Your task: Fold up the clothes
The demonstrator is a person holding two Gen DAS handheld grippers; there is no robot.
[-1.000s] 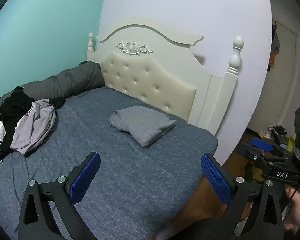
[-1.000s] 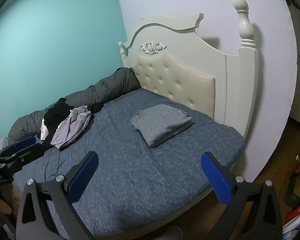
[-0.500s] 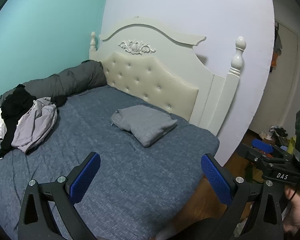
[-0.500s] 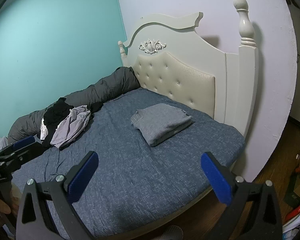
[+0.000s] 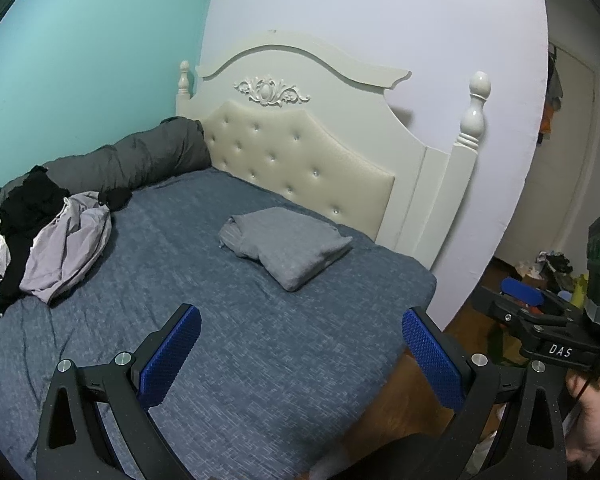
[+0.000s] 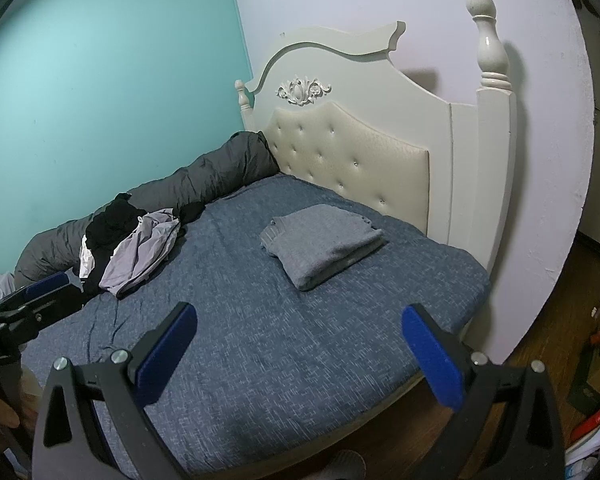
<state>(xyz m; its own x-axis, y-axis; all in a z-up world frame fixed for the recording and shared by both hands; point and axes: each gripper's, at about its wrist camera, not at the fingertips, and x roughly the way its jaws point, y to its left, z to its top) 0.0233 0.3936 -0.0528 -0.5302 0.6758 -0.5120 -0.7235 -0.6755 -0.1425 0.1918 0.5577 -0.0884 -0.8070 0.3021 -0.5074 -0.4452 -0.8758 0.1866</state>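
Observation:
A folded grey garment (image 5: 286, 246) lies on the blue bedspread (image 5: 180, 280) near the headboard; it also shows in the right wrist view (image 6: 322, 242). A heap of unfolded clothes, black and pale lilac (image 5: 52, 236), lies at the left by the wall, also in the right wrist view (image 6: 134, 246). My left gripper (image 5: 300, 354) is open and empty, held above the near bed edge. My right gripper (image 6: 300, 350) is open and empty, also short of the bed. Each gripper shows at the edge of the other's view.
A cream tufted headboard (image 5: 300, 160) with posts stands behind the bed. A rolled dark grey duvet (image 5: 132, 160) lies along the teal wall. Wooden floor with clutter (image 6: 596, 344) lies to the right of the bed.
Both grippers have drifted slightly back and to the left; the bed appears a little farther. Nothing was grasped and the clothes have not moved.

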